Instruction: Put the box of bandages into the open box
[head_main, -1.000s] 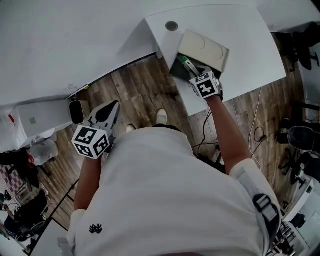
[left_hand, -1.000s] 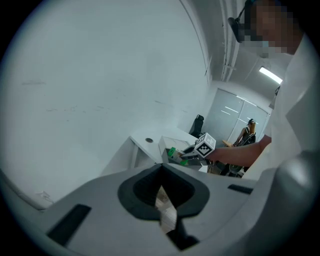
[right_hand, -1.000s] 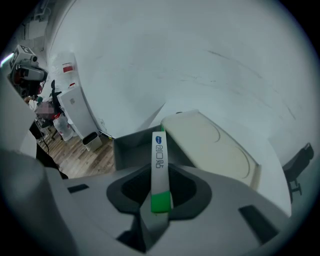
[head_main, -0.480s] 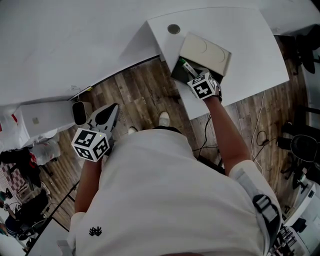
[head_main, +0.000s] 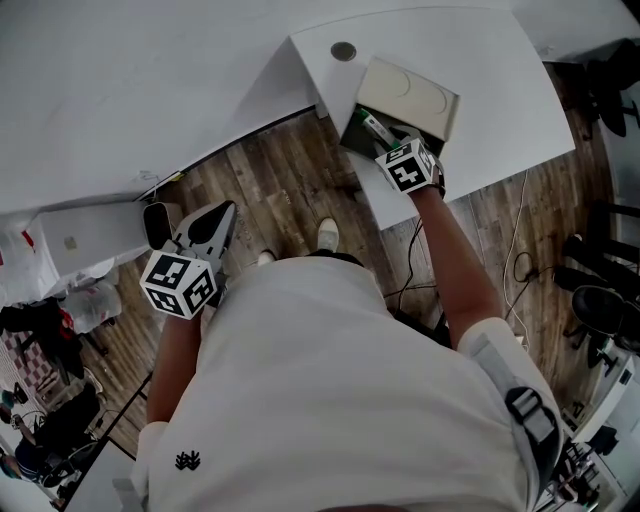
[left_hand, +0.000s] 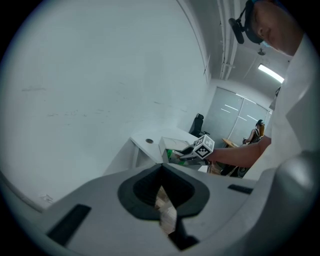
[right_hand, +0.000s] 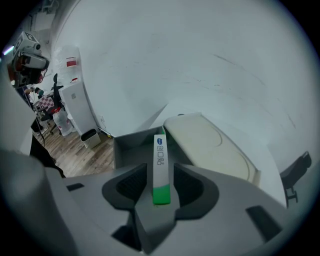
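Note:
The bandage box (right_hand: 160, 165), a slim white carton with a green end, stands on edge between the jaws of my right gripper (right_hand: 161, 186). Those jaws are opening, and a small gap shows on each side of the carton. It pokes into the dark open box (right_hand: 131, 146), whose cream lid (right_hand: 210, 145) leans back to the right. From the head view my right gripper (head_main: 386, 146) hovers over the open box (head_main: 352, 138) on the white table (head_main: 490, 120), with the bandage box (head_main: 372, 127) at its tip. My left gripper (head_main: 222, 214) hangs shut and empty over the wooden floor.
A round grommet (head_main: 343, 51) sits in the table top behind the lid (head_main: 408, 95). A small white bin (head_main: 152, 222) and a white cabinet (head_main: 70, 240) stand at the left wall. Cables (head_main: 515, 265) trail on the floor at right, near office chairs (head_main: 610, 80).
My right gripper stays at the open box with only slight shifts. The left gripper has hardly moved.

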